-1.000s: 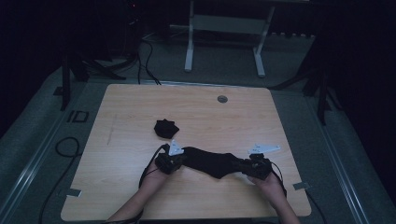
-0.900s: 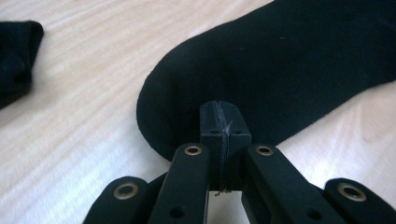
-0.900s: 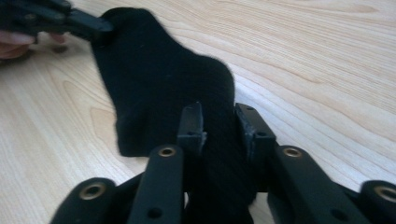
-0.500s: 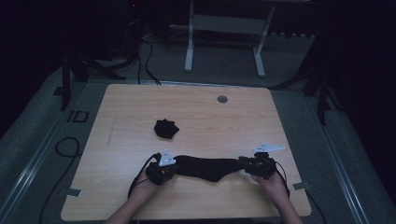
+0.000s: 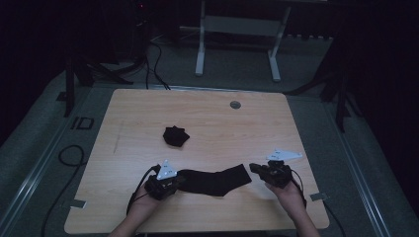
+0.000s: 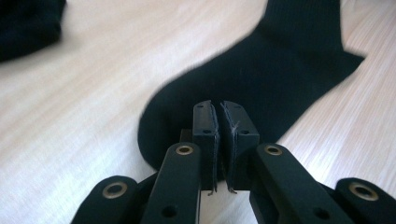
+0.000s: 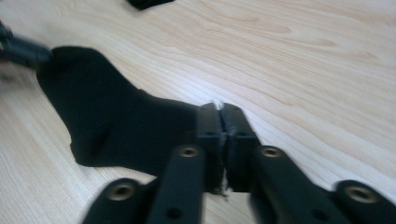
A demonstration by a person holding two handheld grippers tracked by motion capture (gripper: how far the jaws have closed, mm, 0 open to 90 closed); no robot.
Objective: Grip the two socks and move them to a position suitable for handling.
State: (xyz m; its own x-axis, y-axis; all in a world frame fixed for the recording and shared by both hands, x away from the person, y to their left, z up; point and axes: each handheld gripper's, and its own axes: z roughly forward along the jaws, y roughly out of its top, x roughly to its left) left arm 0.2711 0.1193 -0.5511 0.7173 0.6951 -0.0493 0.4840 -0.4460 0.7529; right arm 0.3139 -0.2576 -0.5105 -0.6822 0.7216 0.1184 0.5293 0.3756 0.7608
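Since a second ago my right gripper [image 5: 256, 168] has let go of the black sock [image 5: 216, 179]; its jaws have just closed empty beside the cuff. My left gripper [image 5: 179, 181] sits nearly shut at the toe, whether pinching, I cannot tell. Soft ribbed knit lies flat on the pale wooden table [image 5: 207, 123]; a balled black sock [image 5: 175, 136] rests farther off.

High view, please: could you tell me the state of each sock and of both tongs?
Flat sock: lying spread out.
Balled sock: bunched up, untouched.
Left tongs: nearly shut over the flat sock's toe, jaws just been opening, nothing seen between.
Right tongs: shut, empty.
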